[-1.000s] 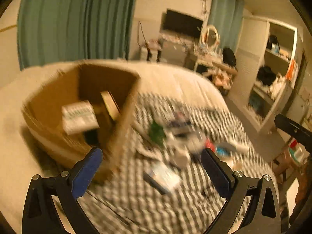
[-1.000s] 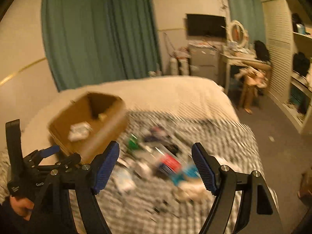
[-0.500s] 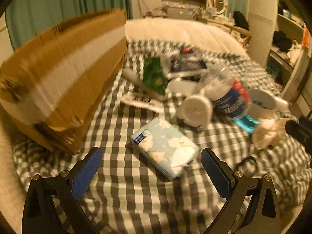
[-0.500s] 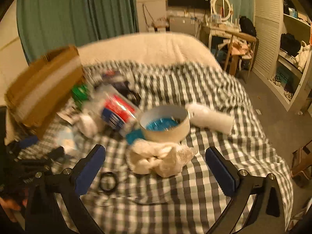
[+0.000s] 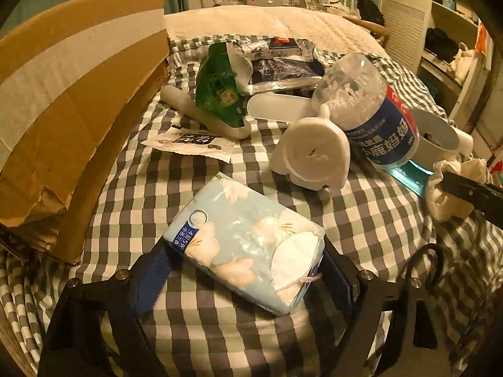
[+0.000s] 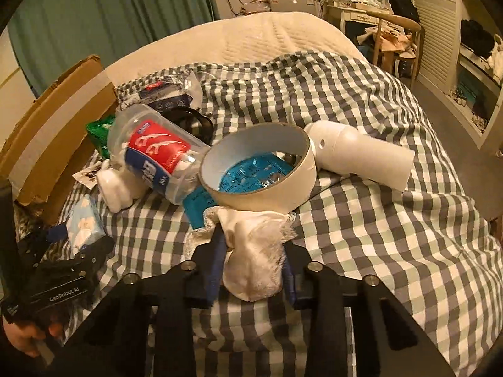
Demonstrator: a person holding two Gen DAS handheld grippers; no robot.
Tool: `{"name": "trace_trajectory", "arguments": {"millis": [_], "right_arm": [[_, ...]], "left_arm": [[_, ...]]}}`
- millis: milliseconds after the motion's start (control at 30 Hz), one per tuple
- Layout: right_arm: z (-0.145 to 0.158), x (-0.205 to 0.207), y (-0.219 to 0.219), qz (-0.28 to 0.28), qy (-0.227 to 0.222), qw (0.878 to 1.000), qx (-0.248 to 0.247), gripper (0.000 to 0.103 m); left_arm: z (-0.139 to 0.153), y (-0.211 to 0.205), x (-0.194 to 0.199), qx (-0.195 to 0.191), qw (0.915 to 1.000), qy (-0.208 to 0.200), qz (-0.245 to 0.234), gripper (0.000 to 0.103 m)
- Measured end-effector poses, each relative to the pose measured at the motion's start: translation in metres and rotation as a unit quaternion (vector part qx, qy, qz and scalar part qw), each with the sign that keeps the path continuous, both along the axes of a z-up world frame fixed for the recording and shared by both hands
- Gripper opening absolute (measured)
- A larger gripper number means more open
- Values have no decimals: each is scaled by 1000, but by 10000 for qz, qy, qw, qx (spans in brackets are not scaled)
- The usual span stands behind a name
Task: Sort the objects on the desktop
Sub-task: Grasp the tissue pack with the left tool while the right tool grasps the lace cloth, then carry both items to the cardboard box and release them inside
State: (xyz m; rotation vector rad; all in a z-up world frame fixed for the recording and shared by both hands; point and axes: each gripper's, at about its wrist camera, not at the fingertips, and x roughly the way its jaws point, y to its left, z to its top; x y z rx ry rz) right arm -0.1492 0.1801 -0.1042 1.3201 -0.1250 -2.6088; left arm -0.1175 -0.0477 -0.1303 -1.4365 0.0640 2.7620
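Observation:
A light blue flowered tissue pack point(image 5: 245, 238) lies on the checked blanket point(image 5: 377, 220) between the blue pads of my left gripper point(image 5: 245, 248), which press on both its sides. The right wrist view shows the same pack point(image 6: 83, 223) held by the left gripper point(image 6: 78, 238) at lower left. My right gripper point(image 6: 251, 245) is shut on a crumpled white cloth point(image 6: 254, 251) just in front of a wide white tape ring point(image 6: 261, 169). An open cardboard box point(image 5: 72, 94) stands at the left.
A clear jar with a blue and red label point(image 5: 371, 106), a white plastic figure point(image 5: 311, 154), a green bag point(image 5: 220, 88), a sachet point(image 5: 191, 143), a white cylinder point(image 6: 361, 157) and a black ring point(image 5: 421, 264) lie on the bed. Shelves and a dresser stand behind.
Both grippers dropped from above the bed down to the blanket. The right one closed on the white cloth, and the left one came around the tissue pack.

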Motion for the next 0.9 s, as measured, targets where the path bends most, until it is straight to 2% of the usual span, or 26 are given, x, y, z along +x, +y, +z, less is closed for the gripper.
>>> {"name": "trace_trajectory", "arguments": {"millis": [133, 233, 433, 567, 633, 767, 900], "right_arm": [[7, 12, -3, -21, 86, 10000, -33, 22], [19, 30, -3, -2, 172, 9998, -19, 22], [48, 61, -8, 107, 439, 9987, 230, 21], [66, 77, -14, 173, 483, 9986, 99, 20], [88, 87, -22, 291, 701, 9971, 68, 20], [139, 94, -40, 589, 1133, 9918, -102, 20], [199, 85, -74, 994, 1551, 9819, -432, 20]], "left_arm": [[8, -5, 6, 139, 9999, -33, 32, 87], [25, -6, 16, 225, 9997, 64, 39, 87], [61, -2, 43, 162, 9986, 459, -191, 87], [93, 3, 51, 2, 9963, 807, -284, 87], [115, -3, 51, 19, 9938, 1079, -250, 87], [169, -41, 64, 699, 9851, 1572, 51, 87], [214, -73, 62, 696, 9768, 1987, 388, 87]]}}
